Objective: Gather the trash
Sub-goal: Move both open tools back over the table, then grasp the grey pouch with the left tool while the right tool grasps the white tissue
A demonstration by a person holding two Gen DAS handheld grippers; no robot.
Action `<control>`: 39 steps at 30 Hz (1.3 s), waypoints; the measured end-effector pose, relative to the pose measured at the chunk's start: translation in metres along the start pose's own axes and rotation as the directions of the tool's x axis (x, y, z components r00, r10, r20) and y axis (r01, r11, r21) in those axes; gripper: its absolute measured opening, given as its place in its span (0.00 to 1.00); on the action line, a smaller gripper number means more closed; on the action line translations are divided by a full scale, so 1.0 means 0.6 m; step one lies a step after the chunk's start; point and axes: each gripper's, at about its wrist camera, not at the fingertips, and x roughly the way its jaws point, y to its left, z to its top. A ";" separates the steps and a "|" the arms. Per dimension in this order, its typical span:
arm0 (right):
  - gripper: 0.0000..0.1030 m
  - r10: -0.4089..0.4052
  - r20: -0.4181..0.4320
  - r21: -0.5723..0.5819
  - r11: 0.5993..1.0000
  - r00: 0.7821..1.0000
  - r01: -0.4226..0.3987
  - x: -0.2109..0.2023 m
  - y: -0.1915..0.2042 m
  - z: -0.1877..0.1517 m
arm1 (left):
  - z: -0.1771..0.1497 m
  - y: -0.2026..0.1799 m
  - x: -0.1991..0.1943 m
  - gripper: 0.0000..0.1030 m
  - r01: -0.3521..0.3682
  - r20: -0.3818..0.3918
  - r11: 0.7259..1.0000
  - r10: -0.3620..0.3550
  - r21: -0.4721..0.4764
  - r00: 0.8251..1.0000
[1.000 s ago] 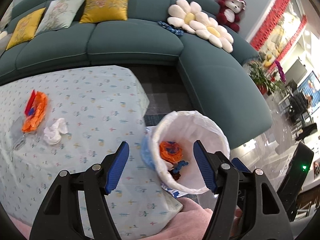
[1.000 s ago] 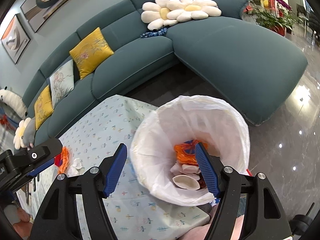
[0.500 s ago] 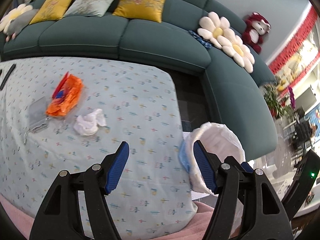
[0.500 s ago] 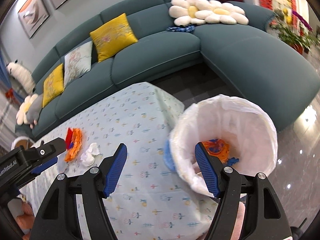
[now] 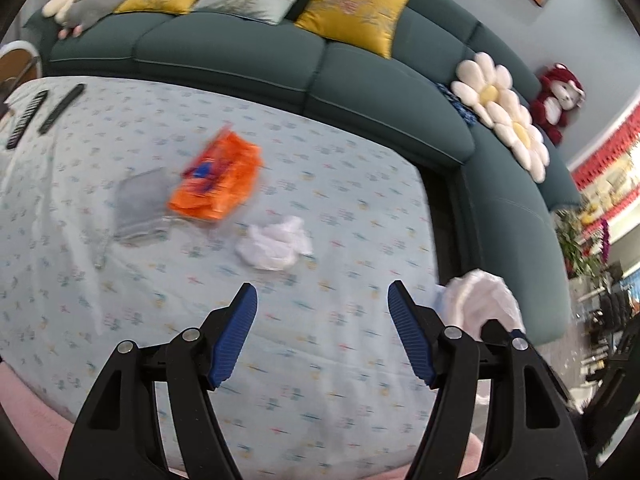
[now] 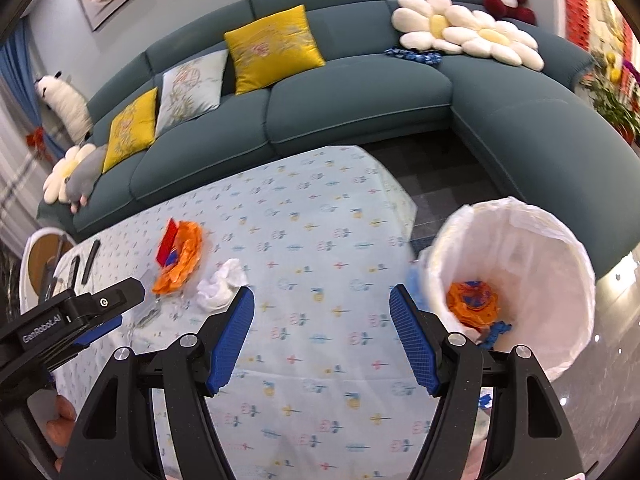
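Left gripper (image 5: 322, 300): jaws spread wide with nothing between them, tilted down over the cloth-covered table; bare cloth lies under and ahead of the blue pads.
Right gripper (image 6: 322, 302): fingers also apart and empty, over the near middle of the table, with open cloth between the pads.
Table (image 6: 320, 216): covered by a pale blue flower-print cloth; its far edge runs just before the sofa, its right corner drops off beside the dark floor gap.
Crumpled white tissue (image 5: 276, 242): loose on the cloth, just ahead of the left gripper and slightly left of centre; in the right wrist view (image 6: 222, 284) it sits just beyond the tip of the left-hand pad.
Orange wrapper (image 5: 218, 180): farther back and to the left of the tissue, apart from it, blurred in the left wrist view; a grey transparent piece (image 5: 142, 204) lies beside it on the left.
Trash bin (image 6: 516, 280): lined with a white bag, standing off the table's right edge, just right of the right gripper; an orange wrapper and blue scraps lie inside. In the left wrist view only its bag rim (image 5: 480, 300) shows behind the right-hand finger.
Remotes (image 5: 44, 114): two dark ones at the far left corner of the table, well apart from the trash.
Sofa (image 6: 360, 92): teal, wrapping round the far and right sides.
Open room: wide bare cloth between the grippers and the tissue; a narrow floor strip between table and sofa.
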 end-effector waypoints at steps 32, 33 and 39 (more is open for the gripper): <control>0.66 -0.039 -0.244 -0.162 0.987 0.969 -0.001 0.297 0.239 -0.008 | 0.077 0.376 0.167 0.63 -0.217 -0.167 0.957 0.186 -0.194 0.968; 0.66 -0.038 -0.251 -0.156 0.988 0.967 -0.001 0.304 0.239 -0.008 | 0.079 0.375 0.175 0.62 -0.213 -0.170 0.958 0.181 -0.195 0.969; 0.61 -0.045 -0.292 -0.121 0.993 0.955 0.010 0.342 0.229 -0.012 | 0.088 0.356 0.207 0.53 -0.230 -0.172 0.962 0.204 -0.147 0.964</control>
